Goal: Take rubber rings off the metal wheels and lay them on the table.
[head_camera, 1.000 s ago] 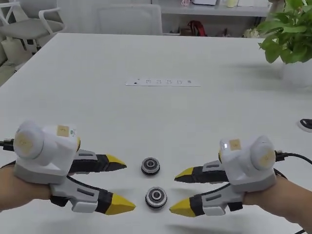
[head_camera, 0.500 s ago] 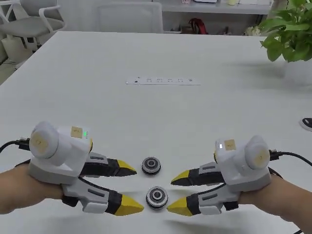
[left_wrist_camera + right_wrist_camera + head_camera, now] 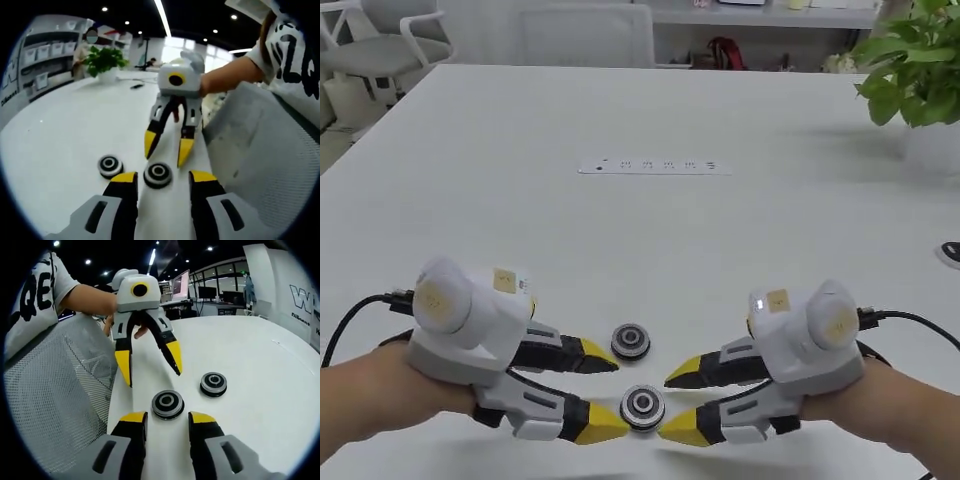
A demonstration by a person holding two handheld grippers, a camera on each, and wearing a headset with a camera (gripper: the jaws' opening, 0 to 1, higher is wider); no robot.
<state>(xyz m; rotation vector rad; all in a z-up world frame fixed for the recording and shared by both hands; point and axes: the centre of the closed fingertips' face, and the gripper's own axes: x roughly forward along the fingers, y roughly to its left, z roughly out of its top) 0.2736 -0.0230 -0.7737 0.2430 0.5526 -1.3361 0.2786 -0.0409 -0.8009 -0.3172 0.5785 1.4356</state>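
White desk (image 3: 650, 110), mostly bare. Power strip (image 3: 654, 167) lies flat mid-desk, plant (image 3: 910, 60) is at the far right, chair (image 3: 380, 40) sits beyond the far left edge.

Two wheels lie flat near the front edge, well short of the strip: far wheel (image 3: 630, 340) and near wheel (image 3: 642, 404), close to each other but not touching. Each shows a dark ring around a metal hub, so both rings are on their wheels.

Left tongs (image 3: 618, 398) come in from the left with tips pointing right. Jaws are apart, nothing clamped. The upper tip is level with the gap between the wheels, and the lower tip is just beside the near wheel's left edge.

Right tongs (image 3: 665, 405) mirror that from the right. Jaws are apart, nothing clamped, lower tip just beside the near wheel's right edge.

Near wheel therefore sits between the two pairs of tips. Can't tell from the head view whether any tip touches it.

Left gripper view: near wheel is in line with its own jaw gap, right at the tips, with the far wheel off to the left. Right tongs face it from just past the wheel.

Right gripper view: near wheel is centred just ahead of its own tips, with the far wheel further out to the right. Left tongs are opposite, tips angled down toward the desk.
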